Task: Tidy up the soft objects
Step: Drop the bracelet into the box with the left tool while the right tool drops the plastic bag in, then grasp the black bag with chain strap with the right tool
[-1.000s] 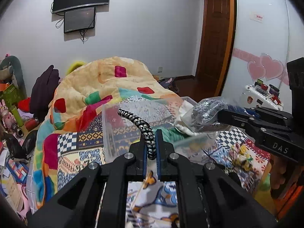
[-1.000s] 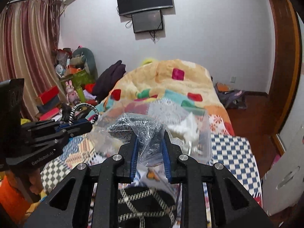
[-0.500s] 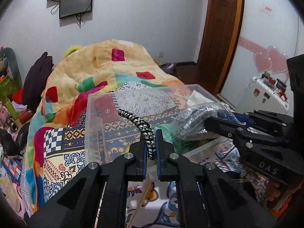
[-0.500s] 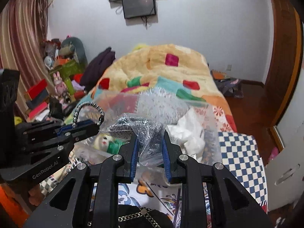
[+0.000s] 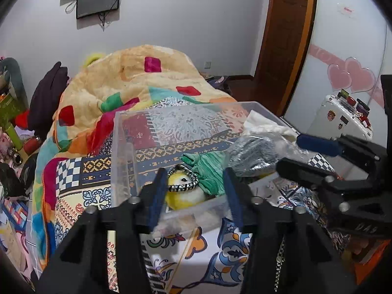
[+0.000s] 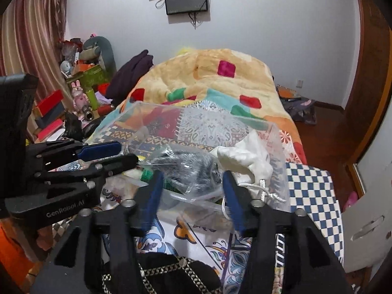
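Now that both your left gripper [image 5: 193, 191] and right gripper [image 6: 191, 193] stand wide open and empty, the braided cord [image 5: 183, 182] and bagged grey item [image 6: 186, 169] lie released in the clear bin [image 5: 122, 152].

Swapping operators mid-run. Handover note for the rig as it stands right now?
Left gripper: open, empty, at the near wall of the clear bin.
Right gripper: open, with the bagged grey item lying between its fingers, apparently unclamped, at the bin's rim.
In the bin: black-and-white cord loop on the yellow plush, green cloth, white drawstring pouch.
Done: cord and bag delivered.
Left: a black patterned piece lies on the bed near the right gripper; probably next.
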Demonstrator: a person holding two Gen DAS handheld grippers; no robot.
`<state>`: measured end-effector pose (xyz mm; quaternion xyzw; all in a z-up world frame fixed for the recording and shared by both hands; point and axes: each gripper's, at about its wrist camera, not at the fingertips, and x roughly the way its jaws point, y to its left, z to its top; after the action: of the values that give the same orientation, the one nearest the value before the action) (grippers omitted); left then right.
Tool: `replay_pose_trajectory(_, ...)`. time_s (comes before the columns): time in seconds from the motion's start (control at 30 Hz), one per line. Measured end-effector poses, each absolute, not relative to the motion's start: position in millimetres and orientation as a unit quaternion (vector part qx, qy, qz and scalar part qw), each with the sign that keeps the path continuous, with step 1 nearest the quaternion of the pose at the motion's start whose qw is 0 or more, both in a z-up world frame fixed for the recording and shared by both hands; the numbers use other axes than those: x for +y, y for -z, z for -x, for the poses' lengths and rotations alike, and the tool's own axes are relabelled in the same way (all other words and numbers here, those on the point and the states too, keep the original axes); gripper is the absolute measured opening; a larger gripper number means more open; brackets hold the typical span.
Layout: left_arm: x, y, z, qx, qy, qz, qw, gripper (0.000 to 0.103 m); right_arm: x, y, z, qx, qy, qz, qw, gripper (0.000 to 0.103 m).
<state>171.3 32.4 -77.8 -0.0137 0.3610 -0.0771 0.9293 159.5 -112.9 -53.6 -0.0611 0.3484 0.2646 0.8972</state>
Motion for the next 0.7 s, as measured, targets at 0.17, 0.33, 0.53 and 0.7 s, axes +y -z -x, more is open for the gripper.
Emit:
replay_pose_trajectory(0.17, 29.9, 66.6, -153.6, 0.349, 0.091, 0.006, 0.933, 0.059, -129.8, 35.2, -145.3, 0.322, -0.263, 0.054, 0.908, 0.066)
replay_pose_trajectory(0.33, 30.1, 62.4, -128.9, 0.338, 0.103, 0.01, 0.936, 0.071, -146.5, 31.6, -123.8, 0.308, -0.254, 0.061, 0.915, 0.081)
replay_pose_trajectory(0.53, 27.2, 73.8, -105.6, 0.352, 0.112, 0.016, 0.929, 0.073, -150.0, 66.4, -107.5, 0.363, -0.26, 0.075, 0.891, 0.081)
replay_pose_trajectory(0.7, 23.7, 87.4, -89.6, 0.365, 0.113, 0.024, 0.924, 0.074, -149.7, 101.9, -106.3, 0.42, -0.269, 0.06, 0.865, 0.081)
